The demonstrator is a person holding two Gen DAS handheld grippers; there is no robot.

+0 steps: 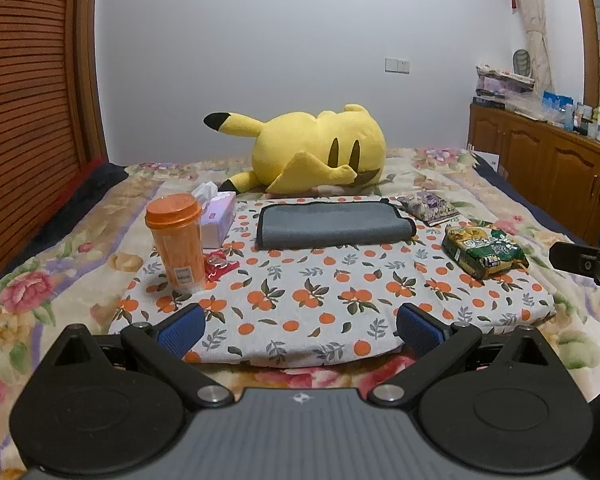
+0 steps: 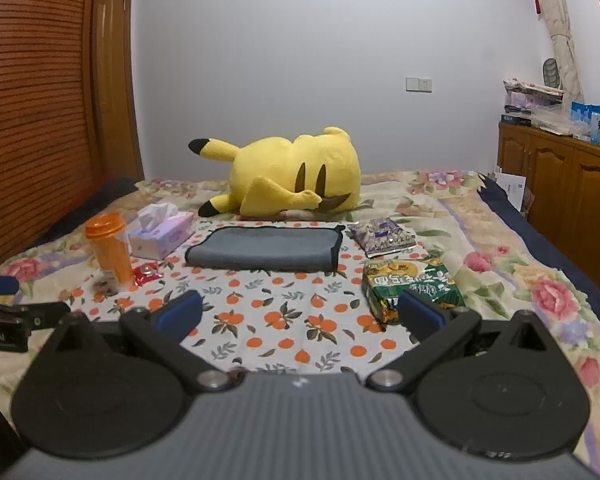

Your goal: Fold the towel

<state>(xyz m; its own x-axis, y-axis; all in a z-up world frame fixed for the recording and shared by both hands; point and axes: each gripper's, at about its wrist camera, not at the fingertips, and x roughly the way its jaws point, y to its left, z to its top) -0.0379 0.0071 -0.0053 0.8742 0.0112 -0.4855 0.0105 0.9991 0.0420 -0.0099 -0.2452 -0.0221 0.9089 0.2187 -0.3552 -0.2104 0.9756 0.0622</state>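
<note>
A grey towel (image 1: 332,226) with black edging lies folded into a long flat strip at the far side of the orange-print cloth (image 1: 320,300); it also shows in the right wrist view (image 2: 264,254). My left gripper (image 1: 300,330) is open and empty, low over the near edge of the cloth, well short of the towel. My right gripper (image 2: 300,314) is open and empty, also near the front of the cloth (image 2: 284,320), its right finger in front of a green snack packet (image 2: 410,286).
An orange cup (image 1: 178,238), a tissue box (image 1: 218,218) and a red wrapper (image 1: 220,266) stand left of the towel. A purple packet (image 1: 428,206) and the green packet (image 1: 486,252) lie to its right. A yellow plush toy (image 1: 312,150) lies behind. Wooden cabinets (image 1: 548,168) stand on the right.
</note>
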